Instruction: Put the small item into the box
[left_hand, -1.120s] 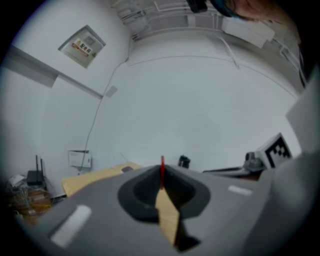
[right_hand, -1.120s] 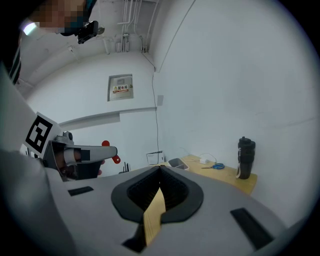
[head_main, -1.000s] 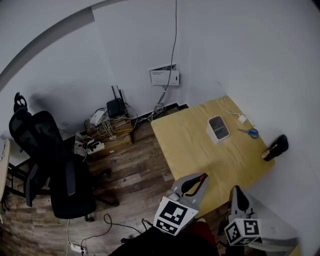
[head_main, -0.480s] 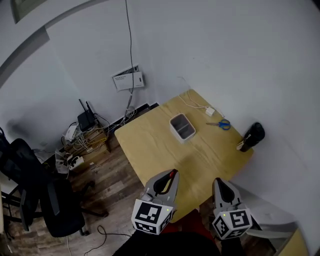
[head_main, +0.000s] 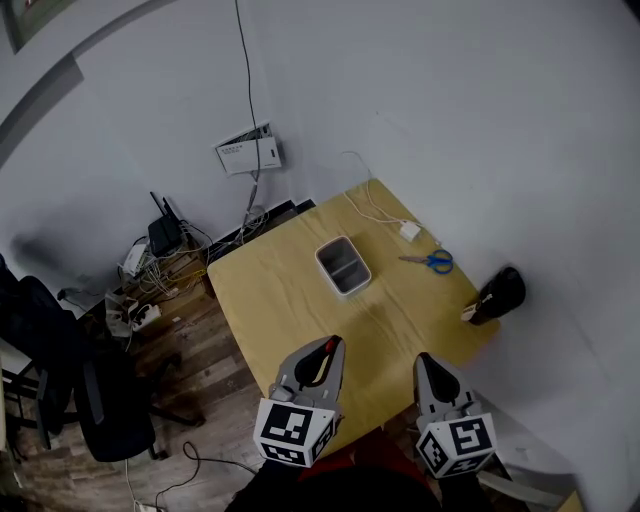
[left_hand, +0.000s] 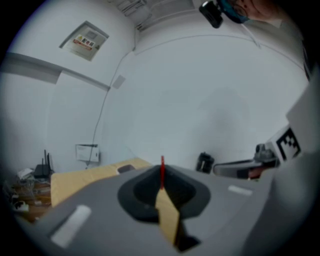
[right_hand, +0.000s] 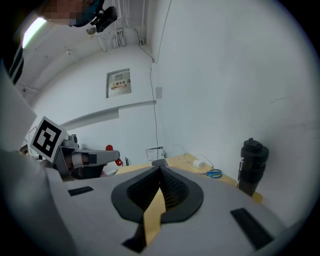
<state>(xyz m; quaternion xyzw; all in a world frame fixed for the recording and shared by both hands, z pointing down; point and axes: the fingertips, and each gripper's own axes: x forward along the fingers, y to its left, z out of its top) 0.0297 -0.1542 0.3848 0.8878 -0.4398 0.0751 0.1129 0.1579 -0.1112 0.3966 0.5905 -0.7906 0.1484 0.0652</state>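
**Small red item**. Thin, seen edge-on. Clamped in the left tool, with only a sliver standing proud of the tips. Carried above the near edge of the table, well short of the box. Gripped narrowly, probably so that it could drop straight down on release.

**Box**. Small, pale, open at the top. Stood near the middle of the table, clear of everything else, mouth up and free to receive from above. Nothing made out inside.

**Left tool.** Levelled forward and slightly down, pointed toward the box. Marker cube nearest the person.

**Right tool**. Jaws pressed together on nothing. Held beside the left tool at about the same height, apart from it and off the table. Judged to be idle, kept back out of the way.

**Remaining table goods.** Blue-handled scissors flat near the far right edge. White plug with its cord beyond them. Black bottle upright at the right corner. All well apart from the box and off the line of approach.

**Progress.** Item picked up but not yet delivered. Forward carry over the box and release judged outstanding.
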